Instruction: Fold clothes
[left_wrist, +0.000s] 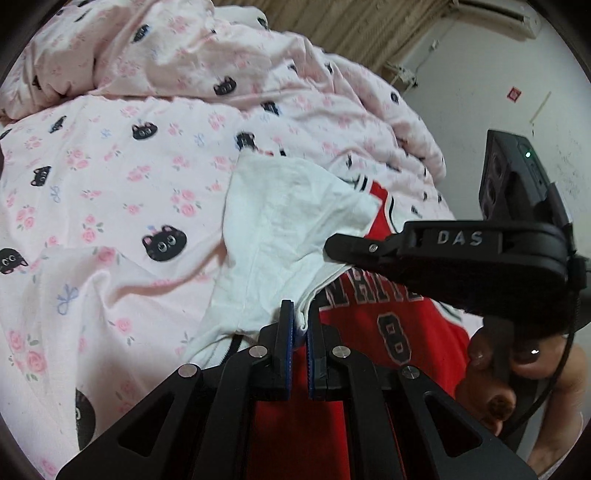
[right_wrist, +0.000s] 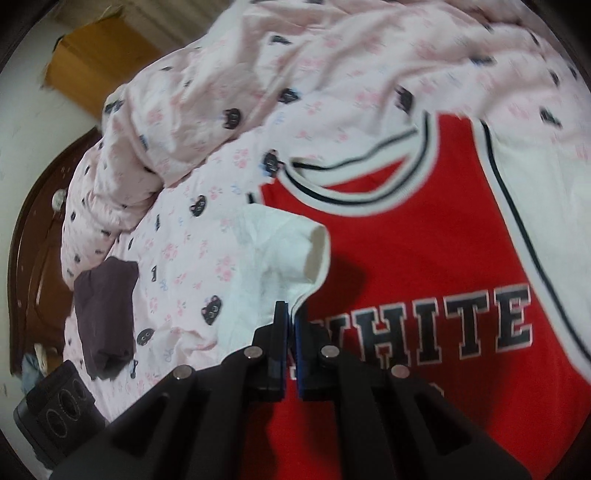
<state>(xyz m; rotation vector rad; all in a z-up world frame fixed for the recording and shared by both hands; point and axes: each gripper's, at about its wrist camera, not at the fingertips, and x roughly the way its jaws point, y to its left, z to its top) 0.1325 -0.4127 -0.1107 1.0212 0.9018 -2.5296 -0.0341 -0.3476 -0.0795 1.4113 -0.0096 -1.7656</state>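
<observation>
Your left gripper (left_wrist: 300, 325) and right gripper (right_wrist: 290, 325) each clench the white sleeve edge (left_wrist: 280, 225) of the red basketball jersey (right_wrist: 406, 240), folding it inward toward three o'clock over the pink cat-print bedsheet (left_wrist: 110, 177).

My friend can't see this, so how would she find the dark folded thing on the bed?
Start at the pink bedsheet with black cat faces. Look to its left edge, well left of the red jersey. There lies the dark purple folded cloth, the only plain dark piece with no print.
</observation>
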